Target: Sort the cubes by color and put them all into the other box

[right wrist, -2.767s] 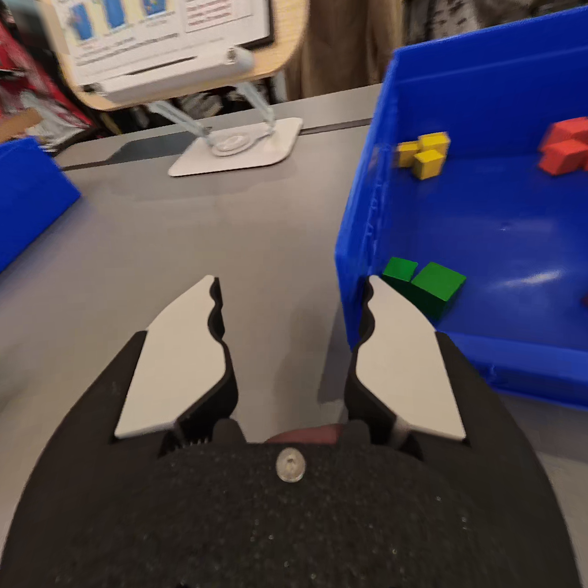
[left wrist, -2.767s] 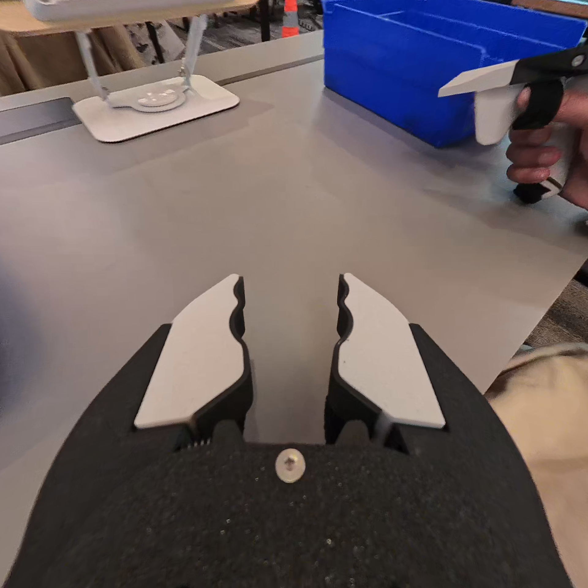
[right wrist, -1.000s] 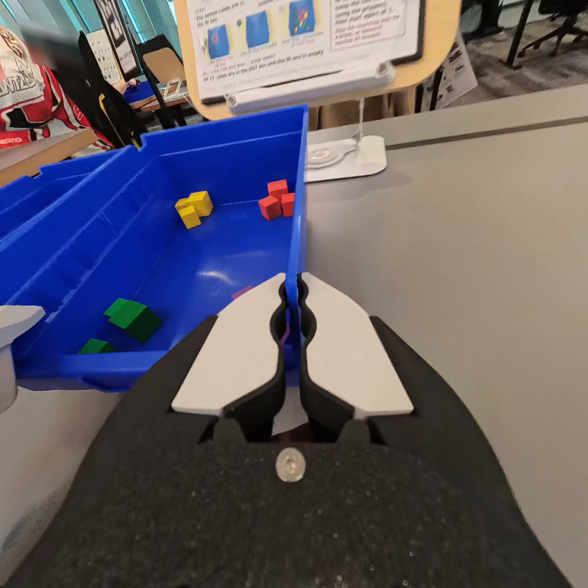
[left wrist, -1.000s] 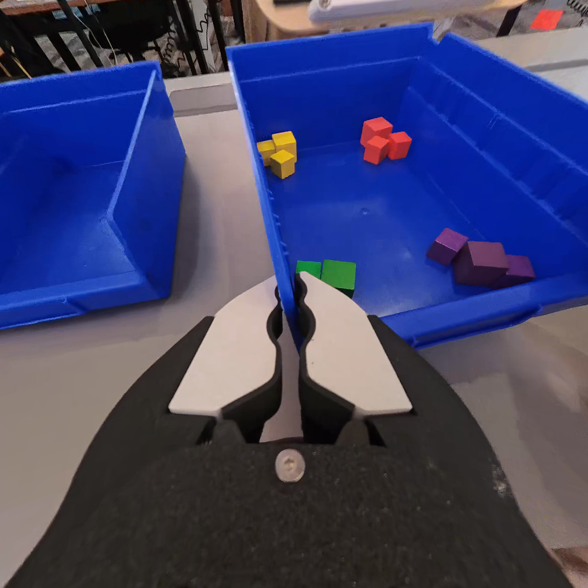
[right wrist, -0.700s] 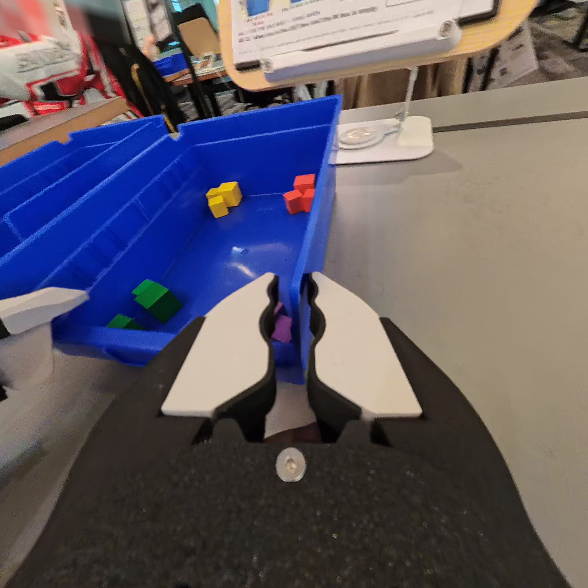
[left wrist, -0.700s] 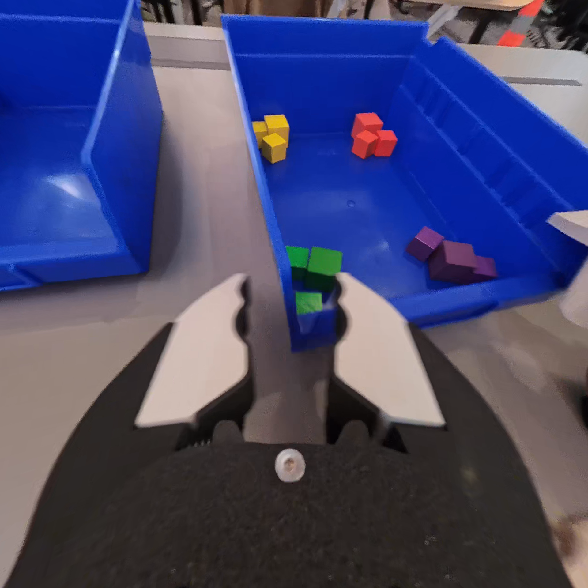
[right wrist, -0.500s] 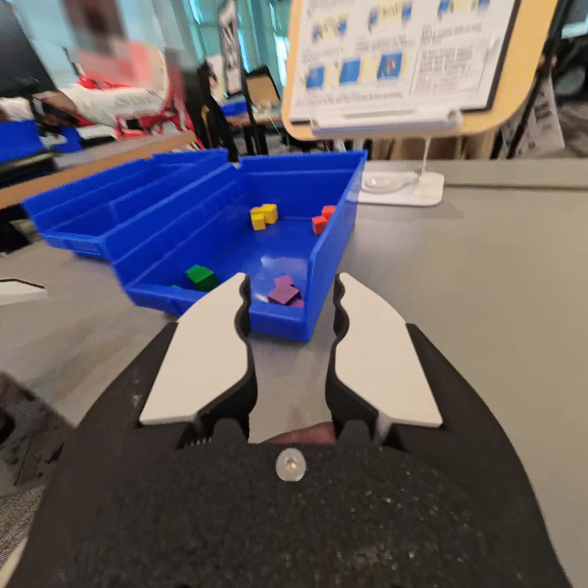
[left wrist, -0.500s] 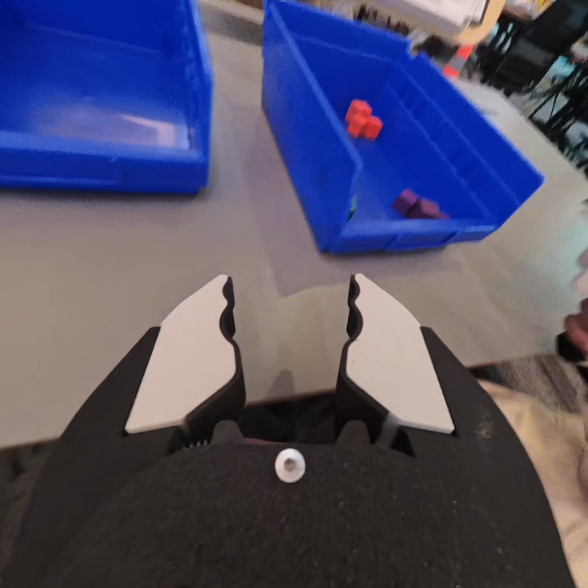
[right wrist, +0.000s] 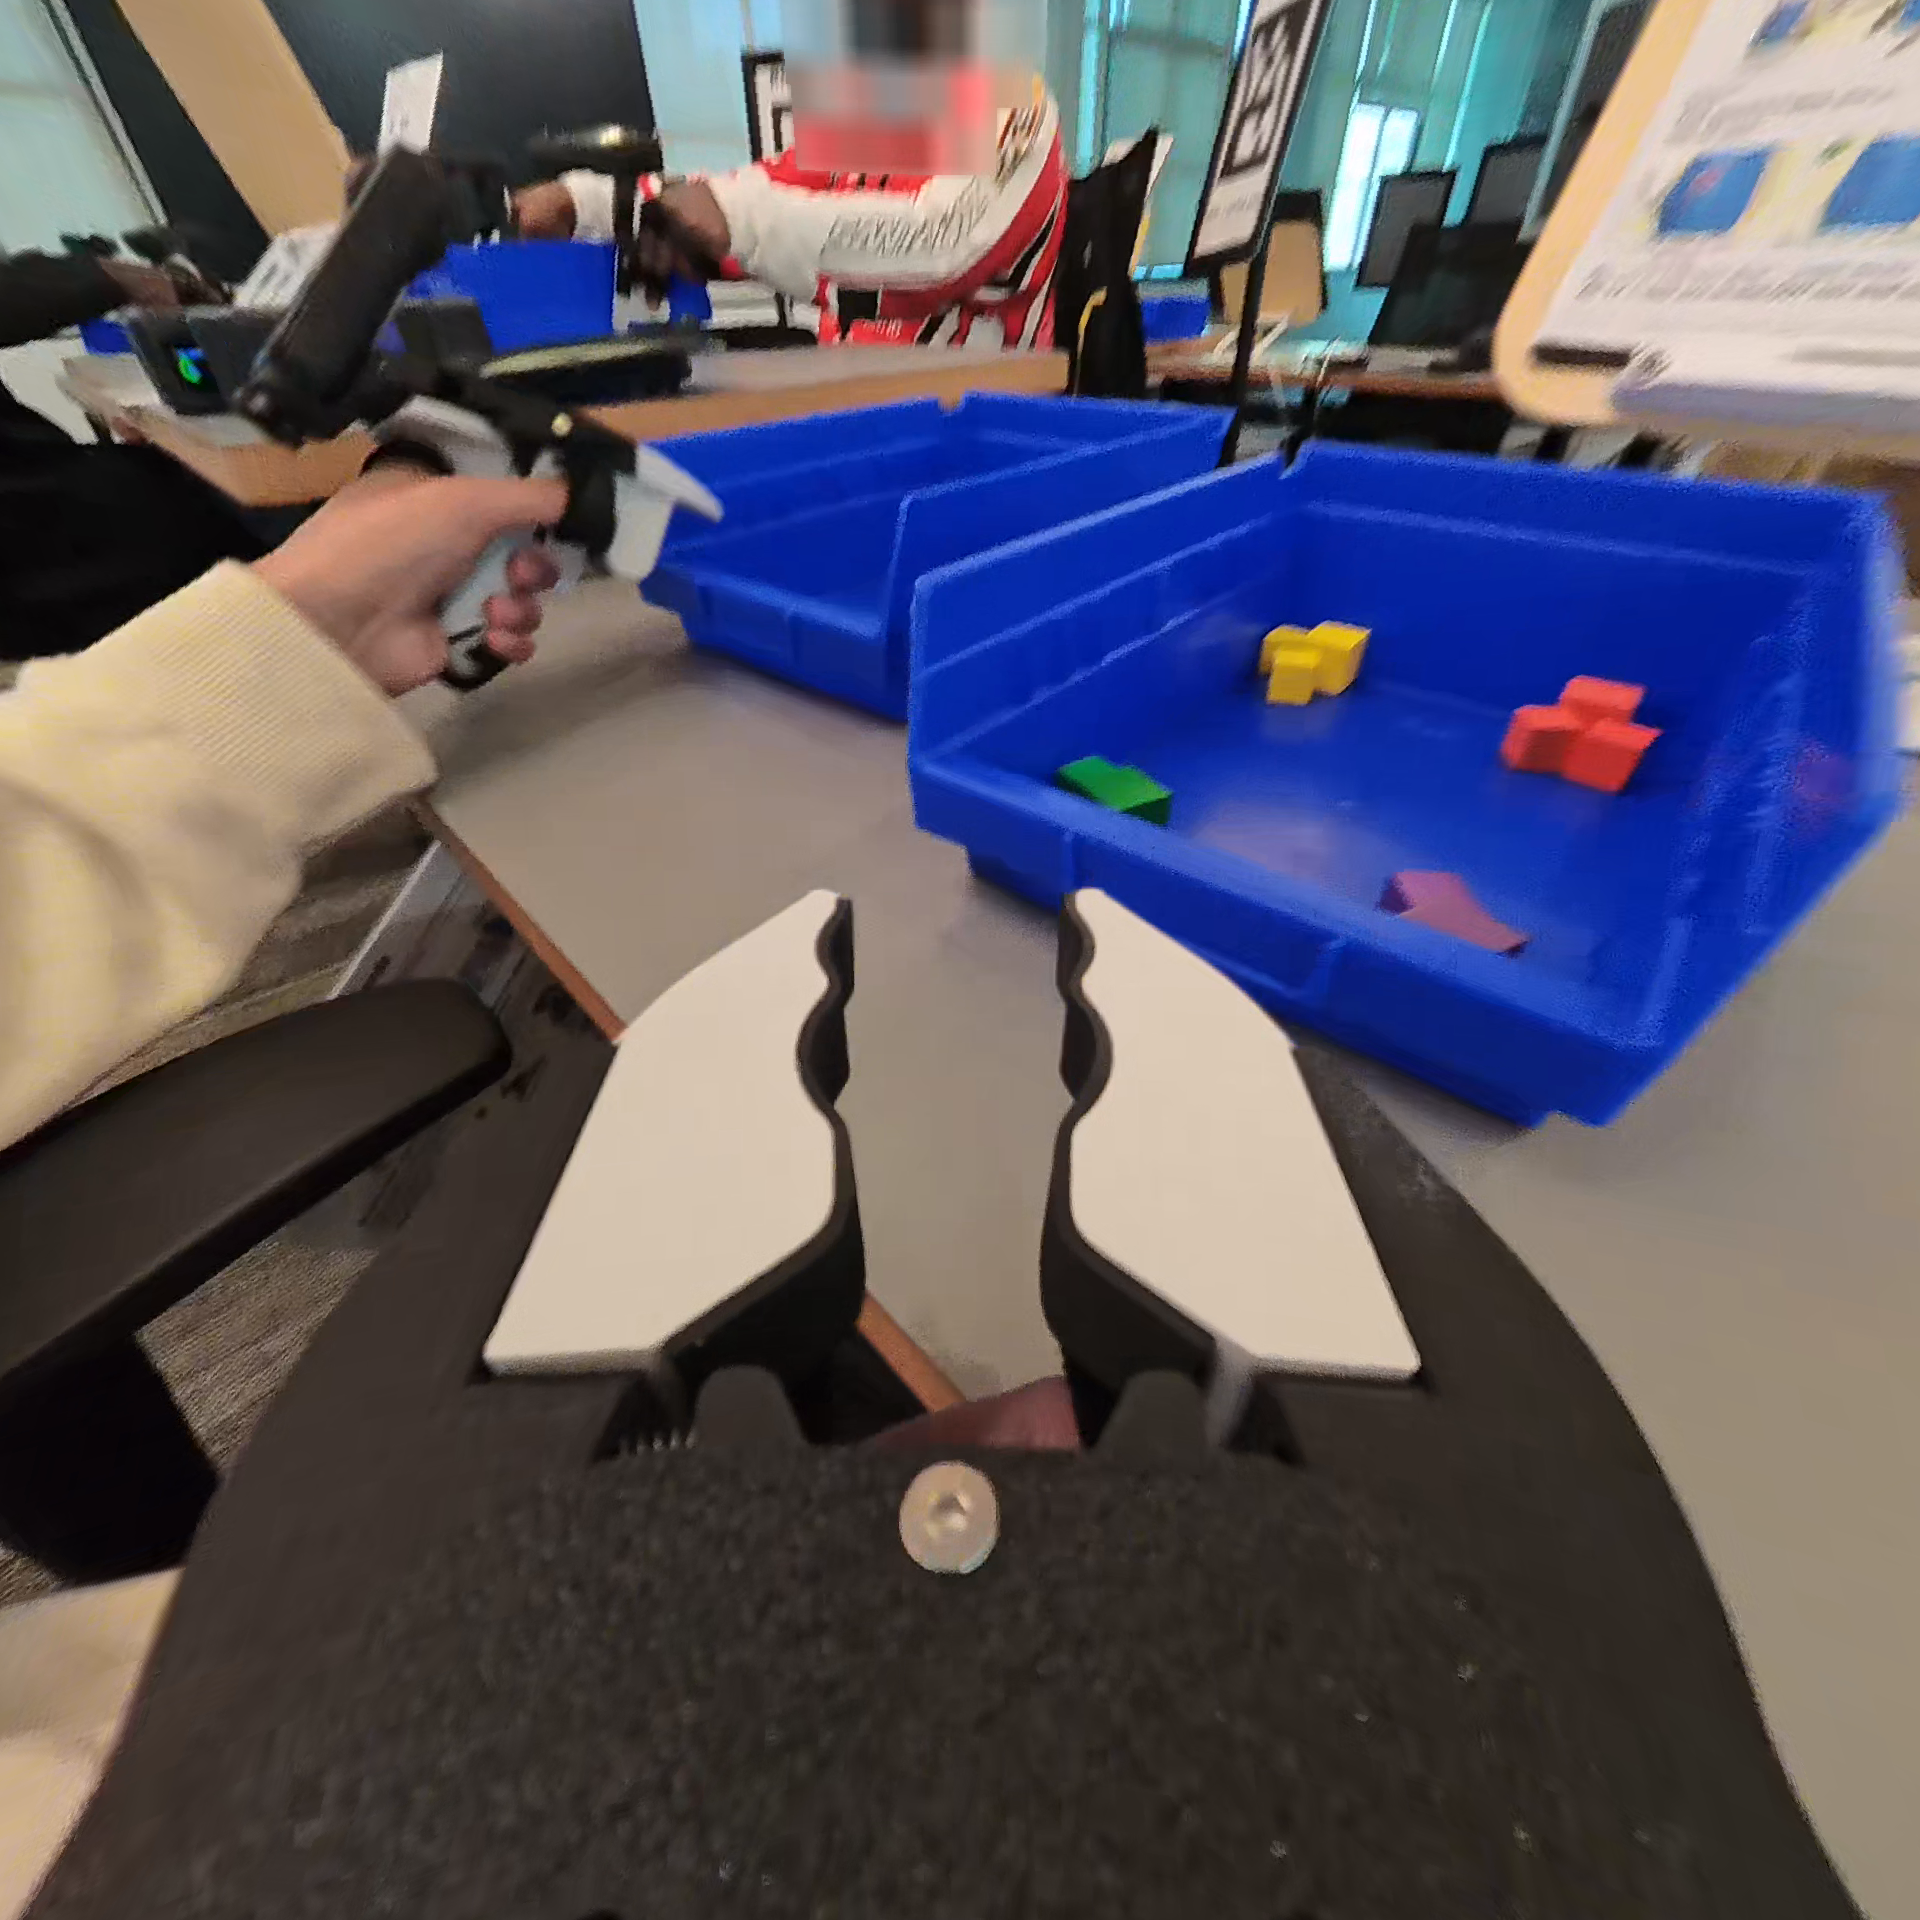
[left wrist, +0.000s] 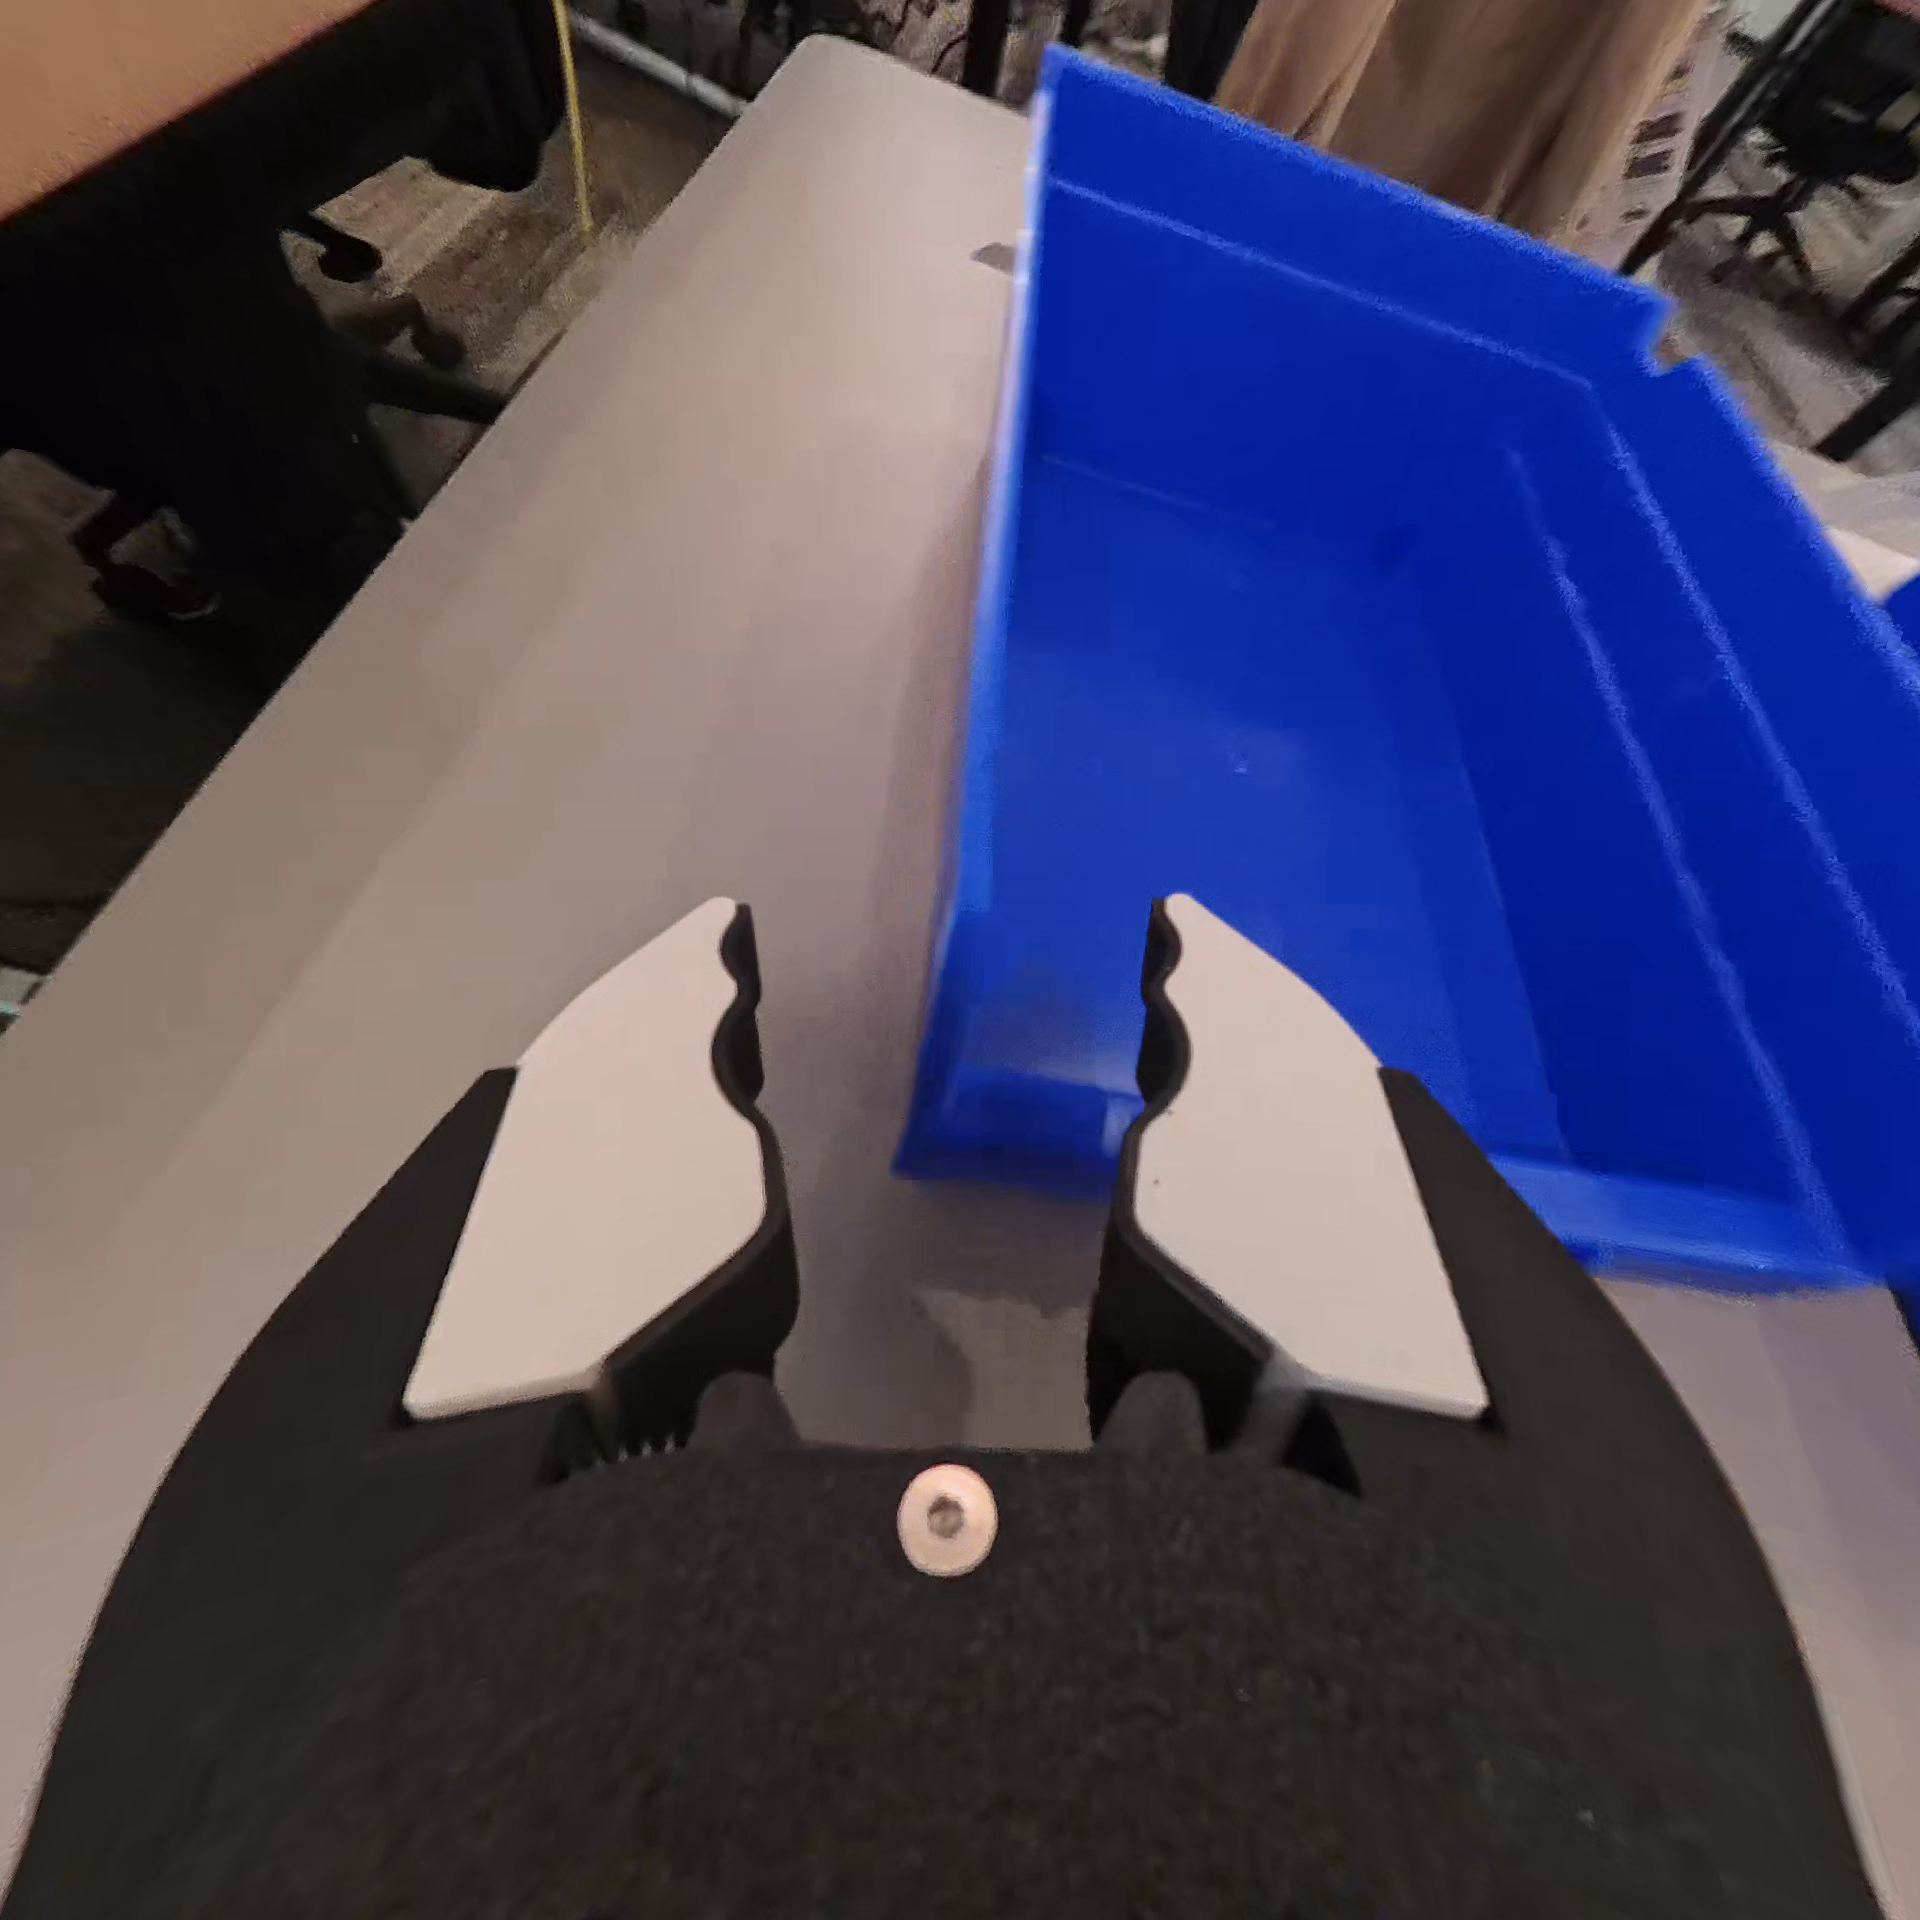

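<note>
1. Left wrist view: the left gripper [left wrist: 945,925] has its jaws spread wide with nothing between them. It hangs over the grey table [left wrist: 623,727], just short of the near left corner of an empty blue box [left wrist: 1351,727]. No cube shows anywhere on that box's floor, so I judge it to be the source, already cleared.

2. Right wrist view: the right gripper [right wrist: 956,925] is parted to a moderate gap and also holds nothing. It sits back near the table edge, apart from the filled blue box [right wrist: 1299,956].
   - In that box the cubes lie in four separate clusters: yellow cubes [right wrist: 1311,660] at the back left, red cubes [right wrist: 1579,732] at the back right, green cubes [right wrist: 1117,784] at the front left, and purple cubes [right wrist: 1449,909] near the front right.
   - The picture is smeared by motion, so the count in each cluster cannot be told for sure, and the purple group may be partly hidden by the front wall.
   - The person's left hand [right wrist: 416,582] holds the other gripper off to the left, by the empty box.

3. Judgement: the sorting and the transfer look complete. The colours are grouped, one box is bare, and both claws are free. What may remain, if anything, is only setting the grippers down; no loose cube shows on the table.
</note>
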Demonstrator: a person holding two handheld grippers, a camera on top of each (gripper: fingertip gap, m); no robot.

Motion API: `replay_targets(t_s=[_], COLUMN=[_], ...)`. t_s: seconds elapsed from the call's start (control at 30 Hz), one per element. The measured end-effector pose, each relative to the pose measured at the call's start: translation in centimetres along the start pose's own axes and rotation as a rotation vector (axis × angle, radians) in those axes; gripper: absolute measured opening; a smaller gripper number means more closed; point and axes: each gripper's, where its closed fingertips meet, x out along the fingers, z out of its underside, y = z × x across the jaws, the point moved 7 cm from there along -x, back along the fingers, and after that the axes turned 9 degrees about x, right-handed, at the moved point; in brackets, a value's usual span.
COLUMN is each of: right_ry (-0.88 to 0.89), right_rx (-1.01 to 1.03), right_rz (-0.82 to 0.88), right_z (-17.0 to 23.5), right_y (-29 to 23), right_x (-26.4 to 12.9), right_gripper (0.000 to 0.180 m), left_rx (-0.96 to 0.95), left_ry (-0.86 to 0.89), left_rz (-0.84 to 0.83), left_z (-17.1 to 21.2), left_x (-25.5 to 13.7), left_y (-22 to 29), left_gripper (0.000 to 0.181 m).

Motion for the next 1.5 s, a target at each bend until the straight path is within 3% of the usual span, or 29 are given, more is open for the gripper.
replay_targets(t_s=[0.03, 0.1, 0.23, 0.47, 0.7, 0.77, 0.87, 1.0, 1.17, 1.33, 1.5], right_ry=[-0.030, -0.086, -0.167, -0.176, -0.176, -0.110, -0.025, 0.128, 0.310, 0.372, 0.371], right_rx=[0.021, 0.079, 0.127, 0.201, 0.101, 0.087, 0.148, 0.145, 0.163, 0.159, 0.148], right_rz=[-0.011, -0.038, 0.006, 0.010, 0.035, 0.121, 0.102, 0.122, 0.191, 0.386, 0.678], right_z=[0.5, 1.3, 1.9, 0.5, 0.7, 0.4, -0.9, -4.8, -12.2, -18.4, -20.4], right_y=[-0.3, -0.9, -1.8, -5.2, -8.7, -7.8, -6.6, -5.8, -1.7, 7.8, 18.5], right_x=[0.6, 1.8, 4.3, 10.0, 12.5, 11.9, 11.0, 8.9, 3.8, -4.9, -15.9], right_gripper=[0.037, 0.037, 0.038, 0.038, 0.040, 0.011, 0.004, 0.003, 0.004, 0.004, 0.004], left_rx=[-0.003, -0.021, 0.058, 0.106, 0.123, 0.176, 0.245, 0.356, 0.411, 0.522, 0.568], left_ry=[-0.020, -0.039, -0.059, 0.005, 0.084, 0.129, 0.282, 0.482, 0.625, 0.626, 0.533], left_rz=[-0.012, 0.032, -0.066, -0.165, -0.199, -0.238, -0.299, -0.363, -0.194, 0.050, 0.313], left_z=[-0.2, -0.4, 1.0, 7.1, 11.6, 12.3, 11.7, 7.1, -1.1, -6.3, -5.7], left_x=[0.7, 1.2, -1.4, -11.3, -18.2, -19.5, -22.0, -25.2, -25.7, -21.6, -14.5], left_y=[-0.3, -0.2, 0.6, 4.1, 7.6, 9.0, 11.8, 15.5, 22.0, 34.1, 49.3], left_gripper=[0.058, 0.007, 0.003, 0.004, 0.003, 0.004, 0.006, 0.007, 0.007, 0.007, 0.007])
